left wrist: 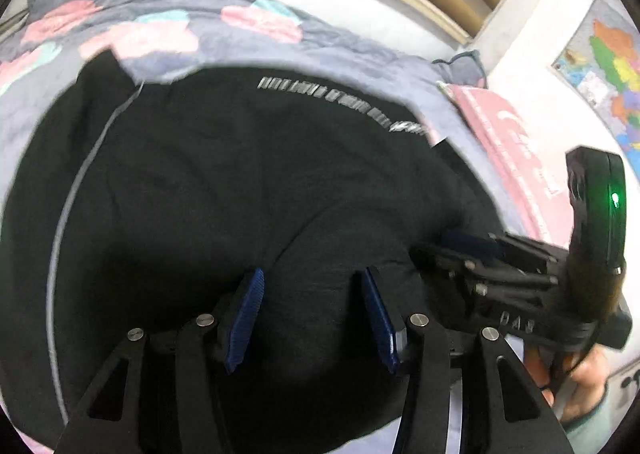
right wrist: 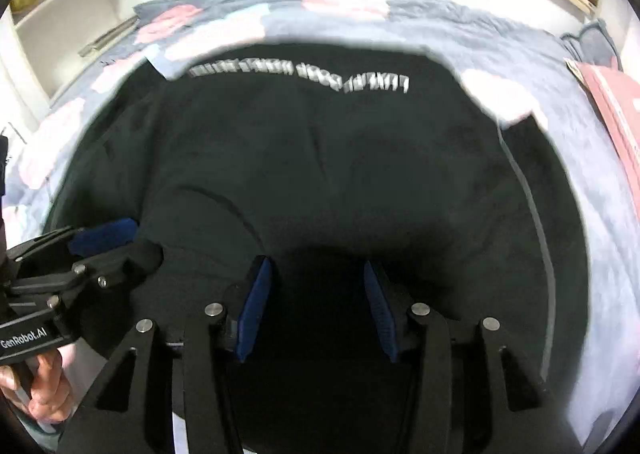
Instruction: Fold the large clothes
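A: Item one, your garment?
B: A large black garment [left wrist: 248, 190] lies spread on the bed, over a grey-blue quilt [left wrist: 248, 14] with pink and teal patches. White lettering [right wrist: 300, 72] runs across its far edge, and a thin pale line [left wrist: 76, 194] curves down its left side.

A: Item two, your left gripper?
B: Your left gripper [left wrist: 314, 310] hangs over the near part of the black cloth. Its blue pads [left wrist: 246, 318] stand apart, with only the cloth's surface showing below the gap. I cannot tell whether they touch it.

A: Item three, your right gripper?
B: Your right gripper [right wrist: 318, 306] is just beside the left one, also above the near edge, jaws apart, nothing clamped.

A: Sundries?
B: A pink book [left wrist: 516, 158] lies on the quilt to the right, a coloured map [left wrist: 608, 66] hangs on the right wall, and white shelves [right wrist: 68, 10] stand far left.
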A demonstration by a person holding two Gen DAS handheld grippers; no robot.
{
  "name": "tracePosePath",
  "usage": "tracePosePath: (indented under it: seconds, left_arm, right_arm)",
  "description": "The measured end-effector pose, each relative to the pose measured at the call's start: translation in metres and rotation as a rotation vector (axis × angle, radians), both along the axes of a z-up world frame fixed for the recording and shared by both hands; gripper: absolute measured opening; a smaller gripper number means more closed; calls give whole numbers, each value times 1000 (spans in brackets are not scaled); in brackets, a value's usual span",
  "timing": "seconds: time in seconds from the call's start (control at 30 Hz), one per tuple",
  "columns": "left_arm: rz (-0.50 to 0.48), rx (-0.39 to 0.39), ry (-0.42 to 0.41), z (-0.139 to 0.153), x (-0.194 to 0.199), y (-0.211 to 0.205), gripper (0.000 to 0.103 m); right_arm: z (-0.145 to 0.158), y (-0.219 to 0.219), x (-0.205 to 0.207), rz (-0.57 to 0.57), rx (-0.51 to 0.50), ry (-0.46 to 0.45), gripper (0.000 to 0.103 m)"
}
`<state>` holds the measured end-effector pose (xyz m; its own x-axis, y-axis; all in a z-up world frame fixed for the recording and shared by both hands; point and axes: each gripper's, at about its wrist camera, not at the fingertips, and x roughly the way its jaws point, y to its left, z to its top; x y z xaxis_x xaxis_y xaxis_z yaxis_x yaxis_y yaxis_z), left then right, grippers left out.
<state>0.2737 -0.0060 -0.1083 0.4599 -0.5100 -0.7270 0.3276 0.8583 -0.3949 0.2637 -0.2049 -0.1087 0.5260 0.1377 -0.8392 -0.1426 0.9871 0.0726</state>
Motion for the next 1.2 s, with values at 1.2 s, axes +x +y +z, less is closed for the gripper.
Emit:
tracePosePath:
  seconds: [1.2]
  left_arm:
    - [142,-76,188,-35,-3,28,69]
  right_arm:
    - [-29,-14,-35,-38,121,73,57]
